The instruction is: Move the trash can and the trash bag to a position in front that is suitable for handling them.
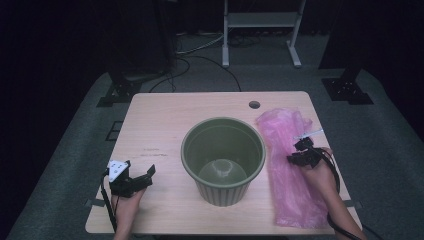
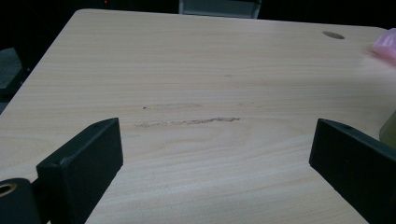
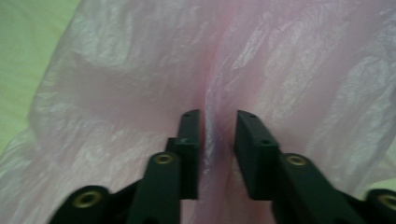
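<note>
A pink plastic bag (image 1: 286, 192) lies flat along the right side of the wooden table (image 1: 160, 120). My right gripper (image 1: 299, 150) is down on its middle. In the right gripper view a raised fold of the bag (image 3: 116, 84) runs up between the narrow jaws of that gripper (image 3: 218, 121), pinched there. An empty olive-green pot (image 1: 222, 160) stands upright at the table's centre. My left gripper (image 1: 142, 175) rests low at the front left, jaws wide apart over bare wood (image 2: 215, 144) with nothing between them.
A round cable hole (image 1: 254, 104) sits near the table's far edge. The pot's rim (image 2: 388, 133) and a corner of the bag (image 2: 386, 44) edge into the left gripper view. Dark floor, cables and a white stand (image 1: 260, 30) lie beyond the table.
</note>
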